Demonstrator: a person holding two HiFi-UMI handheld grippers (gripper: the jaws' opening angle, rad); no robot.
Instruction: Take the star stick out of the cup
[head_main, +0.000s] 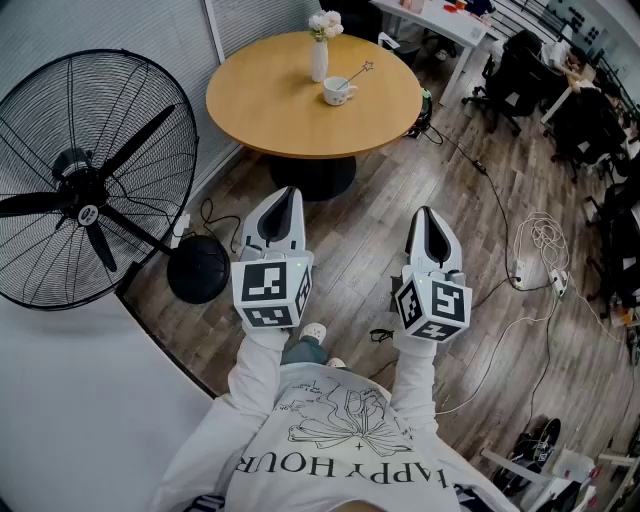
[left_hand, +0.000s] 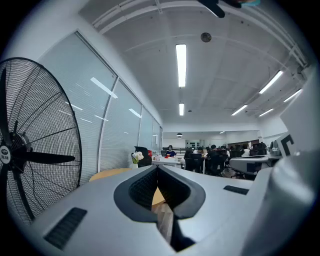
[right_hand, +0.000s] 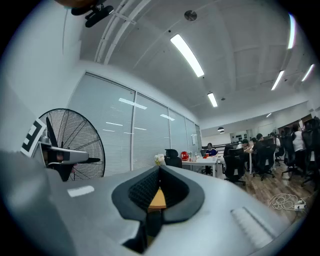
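The star stick (head_main: 358, 72) leans out of a white cup (head_main: 338, 92) on the round wooden table (head_main: 290, 110), beside a white vase of flowers (head_main: 319, 55). Both grippers are held level over the wood floor, well short of the table. My left gripper (head_main: 285, 192) has its jaws closed together with nothing between them; in its own view the left gripper (left_hand: 157, 167) points toward the table edge (left_hand: 107, 173) and the flowers (left_hand: 136, 157). My right gripper (head_main: 425, 212) is also shut and empty. The right gripper (right_hand: 160, 167) faces the flowers (right_hand: 159, 159); the cup is hidden in both gripper views.
A large black floor fan (head_main: 85, 185) stands at the left by the window blinds. Cables and a power strip (head_main: 540, 250) lie on the floor at the right. Office chairs (head_main: 520, 70) and a white desk (head_main: 440, 18) stand beyond the table, with seated people.
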